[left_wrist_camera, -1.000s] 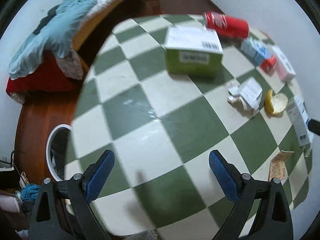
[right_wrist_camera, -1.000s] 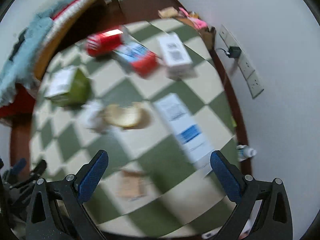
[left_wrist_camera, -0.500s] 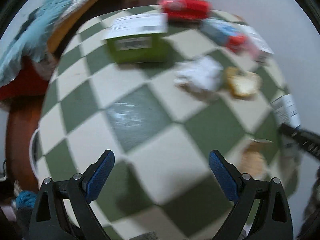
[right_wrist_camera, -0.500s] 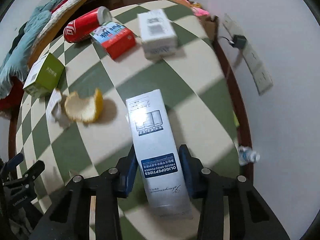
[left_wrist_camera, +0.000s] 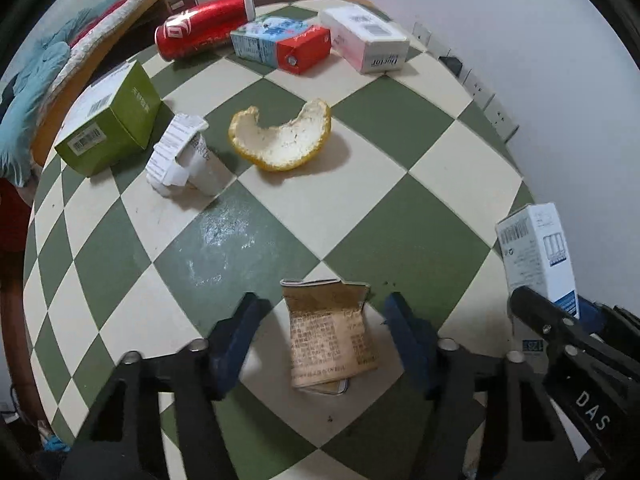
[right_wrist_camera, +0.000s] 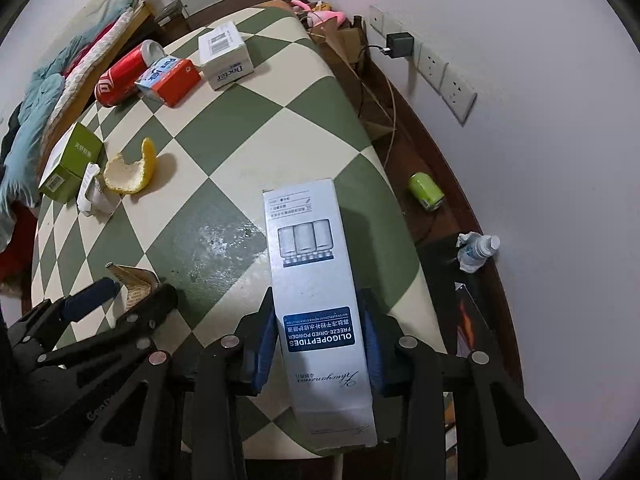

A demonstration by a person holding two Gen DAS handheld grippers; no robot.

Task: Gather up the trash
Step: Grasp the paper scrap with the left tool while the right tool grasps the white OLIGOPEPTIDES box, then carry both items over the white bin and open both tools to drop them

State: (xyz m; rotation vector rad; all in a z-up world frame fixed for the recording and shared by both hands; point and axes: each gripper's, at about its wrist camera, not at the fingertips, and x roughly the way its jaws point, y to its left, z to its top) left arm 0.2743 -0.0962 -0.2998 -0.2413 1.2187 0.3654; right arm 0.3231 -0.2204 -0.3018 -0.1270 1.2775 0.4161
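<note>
A tall white box [right_wrist_camera: 320, 296] with a blue label is pinched by the closing right claw [right_wrist_camera: 320, 344] at the checkered worktop's [left_wrist_camera: 360, 128] edge. A torn brown wrapper [left_wrist_camera: 328, 332] is straddled, untouched, by the closing left claw [left_wrist_camera: 326, 340]. White walls are seen alongside.

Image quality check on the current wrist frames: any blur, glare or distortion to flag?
Left wrist: sharp, strong fisheye bowing of the checkered table; a glare patch shines on the green square beyond the torn brown packet; the orange peel casts a soft shadow. Right wrist: also sharp, same bowing, same glare patch left of the white box.
</note>
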